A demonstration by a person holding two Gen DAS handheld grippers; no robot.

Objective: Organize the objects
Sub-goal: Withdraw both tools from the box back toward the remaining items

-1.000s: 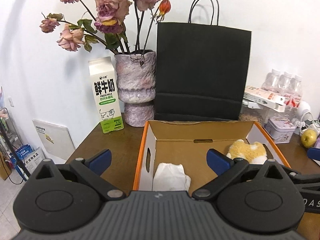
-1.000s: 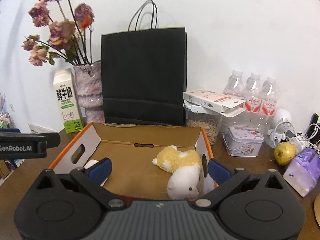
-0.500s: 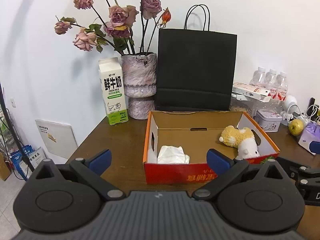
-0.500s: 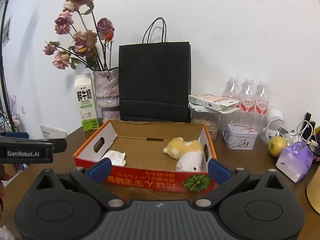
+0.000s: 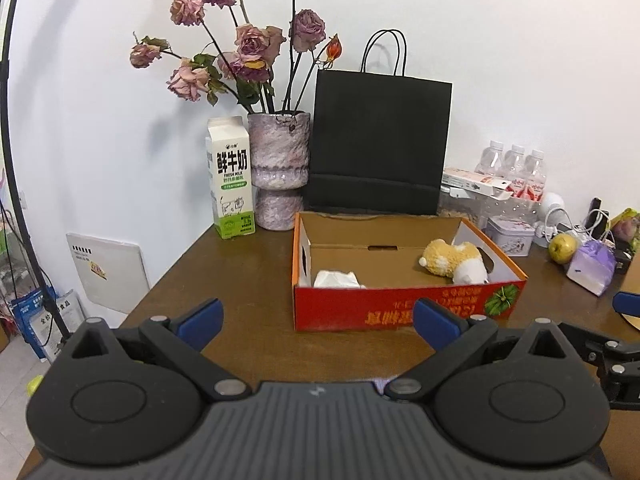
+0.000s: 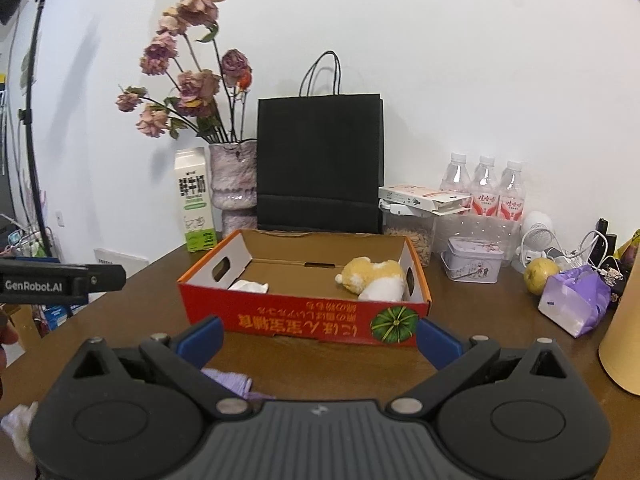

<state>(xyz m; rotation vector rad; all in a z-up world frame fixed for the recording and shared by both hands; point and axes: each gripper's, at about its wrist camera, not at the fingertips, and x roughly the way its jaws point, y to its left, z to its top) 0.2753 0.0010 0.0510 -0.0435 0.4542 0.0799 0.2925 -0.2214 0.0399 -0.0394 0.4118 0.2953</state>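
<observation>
A red-and-orange cardboard box (image 5: 404, 312) (image 6: 304, 322) sits on the brown table. Inside it lie a yellow-and-white plush toy (image 5: 454, 261) (image 6: 374, 278) at the right and a crumpled white tissue (image 5: 336, 279) (image 6: 250, 286) at the left. My left gripper (image 5: 318, 318) is open and holds nothing, a short way in front of the box. My right gripper (image 6: 318, 338) is open too, just before the box's front wall. A purple cloth (image 6: 228, 380) lies on the table under the right gripper. A white crumpled thing (image 6: 18, 426) shows at the lower left edge.
Behind the box stand a milk carton (image 5: 231, 178), a vase of dried roses (image 5: 278, 168) and a black paper bag (image 5: 378, 146). To the right are water bottles (image 6: 484, 188), a tin (image 6: 474, 260), an apple (image 6: 542, 274), a purple pouch (image 6: 574, 300), cables and a tan cone (image 6: 624, 320).
Both grippers have pulled back from over the box toward the table's near edge, so the box's front wall now shows. Both stayed open.
</observation>
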